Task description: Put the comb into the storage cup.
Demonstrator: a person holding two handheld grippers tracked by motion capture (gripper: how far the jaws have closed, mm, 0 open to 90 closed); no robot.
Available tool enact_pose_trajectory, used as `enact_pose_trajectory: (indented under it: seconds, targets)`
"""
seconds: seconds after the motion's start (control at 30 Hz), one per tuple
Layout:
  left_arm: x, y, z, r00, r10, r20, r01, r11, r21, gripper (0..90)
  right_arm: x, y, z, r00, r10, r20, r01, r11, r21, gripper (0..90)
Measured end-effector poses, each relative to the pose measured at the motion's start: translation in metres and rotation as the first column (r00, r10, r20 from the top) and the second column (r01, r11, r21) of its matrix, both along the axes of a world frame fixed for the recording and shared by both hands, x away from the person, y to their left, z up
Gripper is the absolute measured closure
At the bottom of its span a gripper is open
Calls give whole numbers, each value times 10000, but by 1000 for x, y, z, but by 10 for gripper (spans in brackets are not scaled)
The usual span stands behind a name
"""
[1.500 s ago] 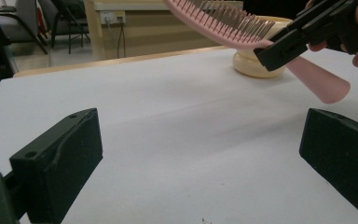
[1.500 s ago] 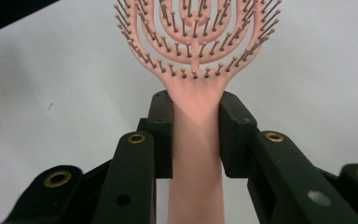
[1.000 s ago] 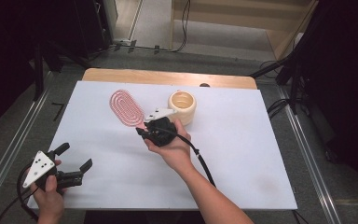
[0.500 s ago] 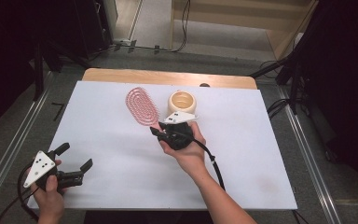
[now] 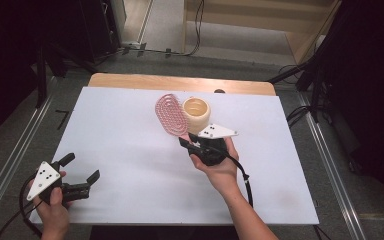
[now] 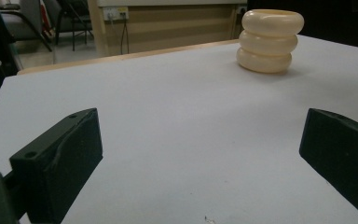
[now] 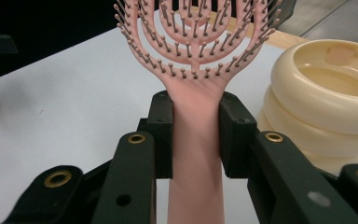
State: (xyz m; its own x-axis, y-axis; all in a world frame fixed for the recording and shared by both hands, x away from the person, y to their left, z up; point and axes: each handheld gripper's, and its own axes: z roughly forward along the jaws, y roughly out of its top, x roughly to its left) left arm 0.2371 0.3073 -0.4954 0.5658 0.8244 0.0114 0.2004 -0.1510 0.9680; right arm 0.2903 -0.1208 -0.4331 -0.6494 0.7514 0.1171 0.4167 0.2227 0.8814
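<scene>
High view, nearest edge: the left gripper (image 5: 82, 182) rests low at the near-left corner of the white counter (image 5: 120, 150), held in the person's left hand (image 5: 54, 210); its jaws stand wide apart with nothing between them.
Left gripper view: the two black jaws frame bare counter, and the cream ribbed holder of three stacked rings (image 6: 270, 41) stands well beyond them.
Middle of the counter: the right gripper (image 5: 189, 143) sits in the person's right hand (image 5: 219, 167), pointing away from the person toward the holder.
Right gripper's jaws: clamped on the handle of the pink plastic hairbrush with an open looped head and bristle pins (image 7: 196, 60); the pads press the handle from both sides just below the head.
Brush position: lifted off the counter, head tilted up and away, just left of the cream holder (image 5: 196, 113) and close to its rim.
Step in hand: by my reading, carrying the brush to the holder, with the drop-in not yet done.
Next move calls for: probably turning the brush upright, bringing one end over the opening, and lowering it before letting go.
Risk: the light holder could tip if the brush catches its rim.
Hard to make out: the handle's lower end is cut off at the frame's bottom edge; the holder's depth cannot be judged; whether head and rim touch is unclear.
</scene>
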Motion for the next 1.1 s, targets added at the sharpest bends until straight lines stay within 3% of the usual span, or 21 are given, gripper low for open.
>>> enact_pose_trajectory:
  seconds: [0.07, 0.17, 0.27, 0.37, 0.5, 0.6, 0.83, 1.1]
  targets:
    - [0, -1, 0, 10000, 18, -8, -18, 9999, 125, 0, -3, -5, -1, 9999, -81, 107, 80, 10000, 41, 679]
    - [4, 0, 2, 9993, -176, -323, 180, 9998, 108, 0, -7, -11, -2, 9996, -163, 241, 159, 9998, 147, 679]
    - [5, 2, 5, 9993, 44, -369, -46, 10000, -63, 0, -10, -17, -5, 9991, -216, 366, 206, 9994, 263, 679]
    - [5, 1, 10, 9992, -39, -387, 33, 9999, -146, 0, -15, -22, -9, 9984, -202, 534, 184, 9992, 346, 679]
    - [3, -11, 19, 9979, -565, -316, 563, 9984, -76, 0, -19, -29, -12, 9975, -251, 660, 217, 9985, 509, 679]
    - [2, -22, 26, 9933, -1103, -354, 1092, 9935, -308, 0, -24, -33, -16, 9963, -222, 825, 182, 9986, 491, 679]
    - [7, -46, 43, 9829, -1779, -472, 1735, 9811, -855, 0, -32, -39, -26, 9948, -211, 995, 158, 9985, 529, 679]
    - [13, -74, 65, 9688, -2449, -375, 2415, 9673, -776, 0, -38, -46, -29, 9924, -126, 1222, 32, 9970, 772, 679]
